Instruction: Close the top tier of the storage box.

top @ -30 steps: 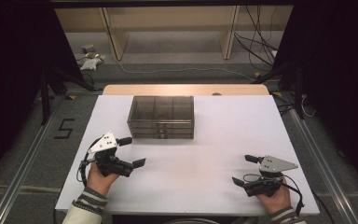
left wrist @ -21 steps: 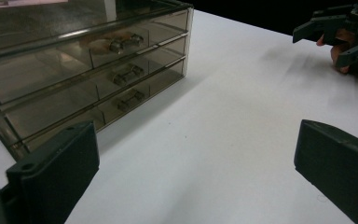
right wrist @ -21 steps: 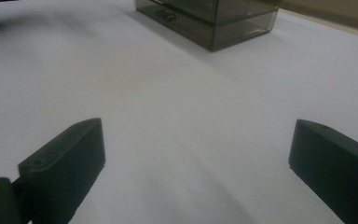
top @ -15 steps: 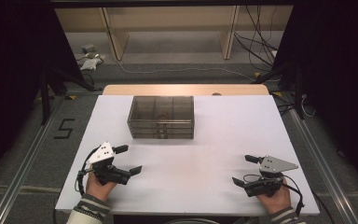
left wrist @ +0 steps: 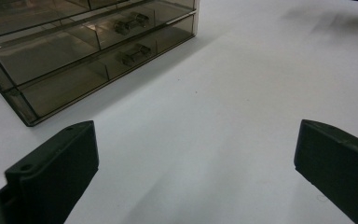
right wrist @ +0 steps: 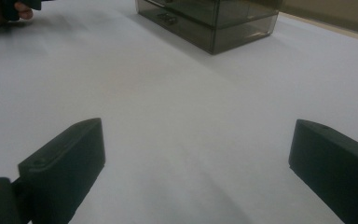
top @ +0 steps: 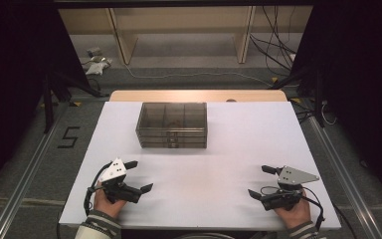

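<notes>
Smoky translucent drawer organizer point(top: 173, 124) sat toward the bench's point(top: 238, 149) far edge, partitioned, two small handles on its front. Nearer the person than it, left hand-held gripper point(top: 138, 175) and right hand-held gripper point(top: 259, 181) lay spread, empty.

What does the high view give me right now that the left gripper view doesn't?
High view alone: both tools, left and right, open and apart from the drawer box, plus the floor around the table. Left gripper view alone: a close look at the box's two drawer handles, both drawers shut. Shared: the smoky clear box on the white table, nothing held.
</notes>
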